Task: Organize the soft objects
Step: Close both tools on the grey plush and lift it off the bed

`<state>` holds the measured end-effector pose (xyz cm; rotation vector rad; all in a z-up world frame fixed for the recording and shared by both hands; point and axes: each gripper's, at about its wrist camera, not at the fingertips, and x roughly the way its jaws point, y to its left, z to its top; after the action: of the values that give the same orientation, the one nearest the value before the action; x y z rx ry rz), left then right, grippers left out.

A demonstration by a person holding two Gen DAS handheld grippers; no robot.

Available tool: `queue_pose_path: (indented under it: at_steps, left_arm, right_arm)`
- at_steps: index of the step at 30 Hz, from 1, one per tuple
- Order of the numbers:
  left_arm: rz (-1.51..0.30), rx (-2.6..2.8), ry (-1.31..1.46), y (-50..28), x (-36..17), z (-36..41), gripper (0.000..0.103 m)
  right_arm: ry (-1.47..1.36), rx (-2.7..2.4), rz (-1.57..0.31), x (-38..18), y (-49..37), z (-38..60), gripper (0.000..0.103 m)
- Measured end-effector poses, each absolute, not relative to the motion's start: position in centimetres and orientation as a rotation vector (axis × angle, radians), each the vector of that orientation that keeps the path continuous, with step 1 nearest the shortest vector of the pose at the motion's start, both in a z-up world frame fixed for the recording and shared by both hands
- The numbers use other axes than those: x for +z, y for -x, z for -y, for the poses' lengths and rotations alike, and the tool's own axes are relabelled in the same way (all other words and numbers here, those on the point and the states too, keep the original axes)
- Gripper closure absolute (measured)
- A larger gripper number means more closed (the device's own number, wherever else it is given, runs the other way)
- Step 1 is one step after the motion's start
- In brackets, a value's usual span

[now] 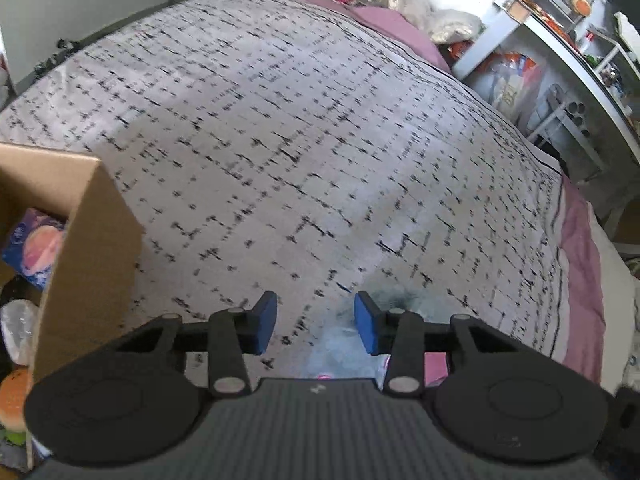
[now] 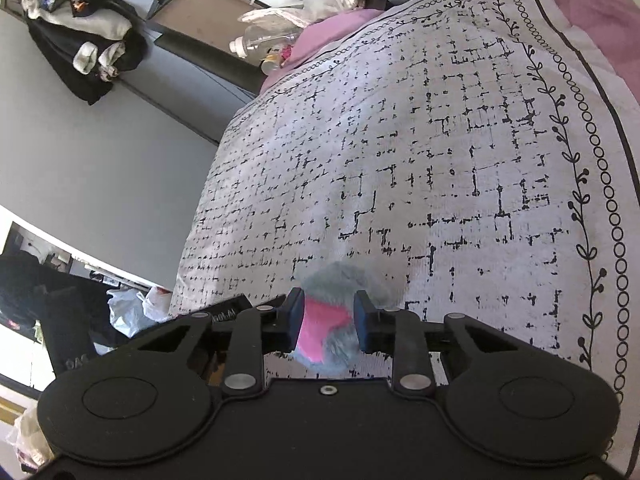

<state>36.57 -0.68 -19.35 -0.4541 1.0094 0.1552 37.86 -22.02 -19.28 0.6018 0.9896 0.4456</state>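
A small plush toy (image 2: pixel 338 282) of grey-blue fur with a pink patch sits between the blue pads of my right gripper (image 2: pixel 328 322), which is shut on it just above the black-and-white patterned bedspread (image 2: pixel 440 160). In the left wrist view, my left gripper (image 1: pixel 316 322) hangs low over the same bedspread (image 1: pixel 300 140) with its pads apart. A blurred pale blue and pink shape (image 1: pixel 344 350) lies below the gap, by the right pad, with grey fur (image 1: pixel 404 300) behind that finger. The left pad touches nothing.
An open cardboard box (image 1: pixel 92 248) stands at the left with a blue and pink soft thing (image 1: pixel 36 244), a white bag (image 1: pixel 16 328) and a burger plush (image 1: pixel 14 400). A white desk with shelves (image 1: pixel 560 60) flanks the bed. Bottles (image 2: pixel 260 42) and clothes (image 2: pixel 92 44) lie beyond it.
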Motion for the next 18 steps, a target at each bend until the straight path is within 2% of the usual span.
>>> queue_pose_path:
  at_steps: [18]
  left_arm:
    - [-1.062, 0.033, 0.513, -34.6, -20.0, 3.3, 0.061]
  right_arm:
    - [-0.609, 0.359, -1.112, -22.0, -37.9, 22.0, 0.074]
